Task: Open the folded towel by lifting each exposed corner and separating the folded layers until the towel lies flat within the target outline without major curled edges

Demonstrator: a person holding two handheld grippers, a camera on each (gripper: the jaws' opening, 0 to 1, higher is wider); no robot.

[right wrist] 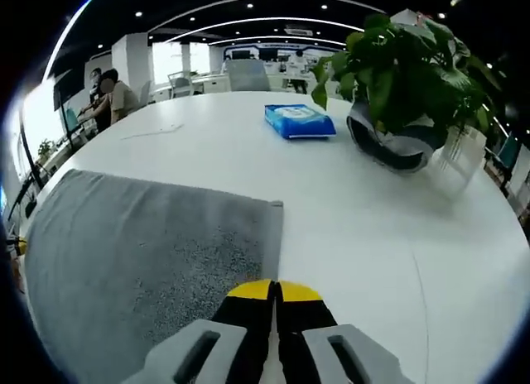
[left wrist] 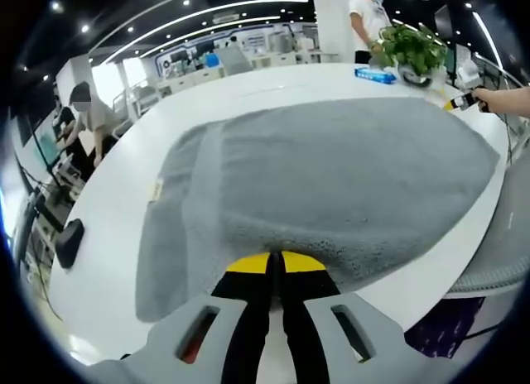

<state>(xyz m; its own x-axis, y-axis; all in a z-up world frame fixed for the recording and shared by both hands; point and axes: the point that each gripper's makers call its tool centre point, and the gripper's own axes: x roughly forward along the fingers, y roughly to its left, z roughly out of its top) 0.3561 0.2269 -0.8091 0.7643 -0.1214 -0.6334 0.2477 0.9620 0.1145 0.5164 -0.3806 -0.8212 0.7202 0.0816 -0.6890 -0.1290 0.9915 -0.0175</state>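
Note:
A grey towel [left wrist: 331, 177] lies spread over the white table [left wrist: 99, 260], with a small label on its left hem and a narrow band folded along that side. My left gripper [left wrist: 276, 262] is at the towel's near edge, yellow-tipped jaws pressed together on the hem. In the right gripper view the same towel [right wrist: 141, 268] reaches in from the left. My right gripper [right wrist: 275, 290] is shut right on its side edge, below the corner. That right gripper [left wrist: 465, 100] also appears at the towel's far right end, held by a hand.
A potted plant [right wrist: 406, 78] and a blue packet [right wrist: 300, 120] stand on the table beyond the towel, also seen as the plant [left wrist: 411, 49] and packet [left wrist: 374, 74]. A black object [left wrist: 68, 239] sits past the table's left rim. People stand and sit in the background.

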